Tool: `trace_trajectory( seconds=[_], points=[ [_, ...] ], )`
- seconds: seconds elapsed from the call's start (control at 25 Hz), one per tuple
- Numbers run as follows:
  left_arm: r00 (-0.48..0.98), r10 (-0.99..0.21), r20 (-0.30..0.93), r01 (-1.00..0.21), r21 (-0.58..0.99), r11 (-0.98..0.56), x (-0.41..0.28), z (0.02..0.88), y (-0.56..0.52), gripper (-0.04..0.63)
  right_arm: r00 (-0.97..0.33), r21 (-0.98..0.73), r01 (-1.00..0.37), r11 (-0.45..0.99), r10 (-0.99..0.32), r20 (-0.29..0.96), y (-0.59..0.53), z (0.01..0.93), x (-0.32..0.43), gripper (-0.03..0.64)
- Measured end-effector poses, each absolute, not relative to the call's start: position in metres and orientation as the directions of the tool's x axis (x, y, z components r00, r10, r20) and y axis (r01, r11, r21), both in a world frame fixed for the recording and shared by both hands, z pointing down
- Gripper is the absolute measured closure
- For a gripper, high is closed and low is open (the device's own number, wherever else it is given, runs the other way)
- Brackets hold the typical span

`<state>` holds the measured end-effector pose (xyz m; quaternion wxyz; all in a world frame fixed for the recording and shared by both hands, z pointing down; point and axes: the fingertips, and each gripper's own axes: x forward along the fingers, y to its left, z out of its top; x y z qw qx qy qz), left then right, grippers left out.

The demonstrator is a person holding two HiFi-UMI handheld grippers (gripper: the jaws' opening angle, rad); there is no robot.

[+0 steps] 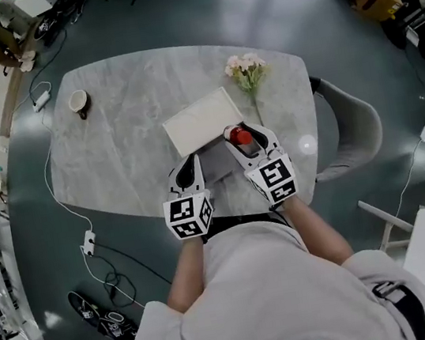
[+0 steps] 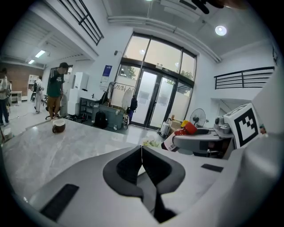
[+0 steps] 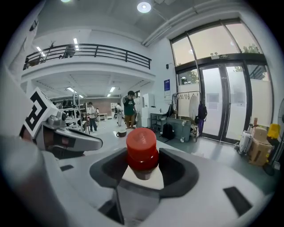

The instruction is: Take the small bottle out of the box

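Overhead, the right gripper (image 1: 246,140) clamps the small bottle (image 1: 240,135) at the near right corner of the box (image 1: 203,121). The left gripper (image 1: 190,167) sits just near of the box, flowers (image 1: 246,72) beyond its right corner and a cup (image 1: 79,103) well to its left.

From the left gripper view, the left gripper (image 2: 142,148) has its jaws pressed together on nothing.

From the right gripper view, the right gripper (image 3: 142,162) pinches the red-capped small bottle (image 3: 141,144).

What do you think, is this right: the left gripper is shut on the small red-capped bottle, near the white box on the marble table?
Not quite. The right gripper is the one shut on the small red-capped bottle, as the right gripper view shows. The left gripper is shut on nothing. The rest holds: the bottle is near the white box on the marble table.
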<state>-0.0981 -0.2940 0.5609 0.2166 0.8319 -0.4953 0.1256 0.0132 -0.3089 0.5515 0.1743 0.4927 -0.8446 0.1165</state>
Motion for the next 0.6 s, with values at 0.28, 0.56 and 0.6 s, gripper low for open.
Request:
trace_trajectory(
  seconds=[0.28,0.56,0.6],
  points=[
    [0.467,-0.810,0.353,-0.884,0.202,-0.422,-0.079,0.529,-0.298,0.571,-0.456,0.011,-0.873,0.488,-0.823,0.339,-0.306,0.517,0.032,0.388],
    [0.463,-0.837,0.292,-0.886,0.168,-0.432,-0.072,0.495,-0.295,0.571,-0.464,0.027,-0.871,0.490,-0.841,0.277,-0.295,0.489,0.039,0.388],
    [0.462,-0.840,0.285,-0.887,0.163,-0.432,-0.072,0.491,-0.294,0.571,-0.464,0.030,-0.872,0.488,-0.844,0.268,-0.294,0.485,0.039,0.388]
  ],
)
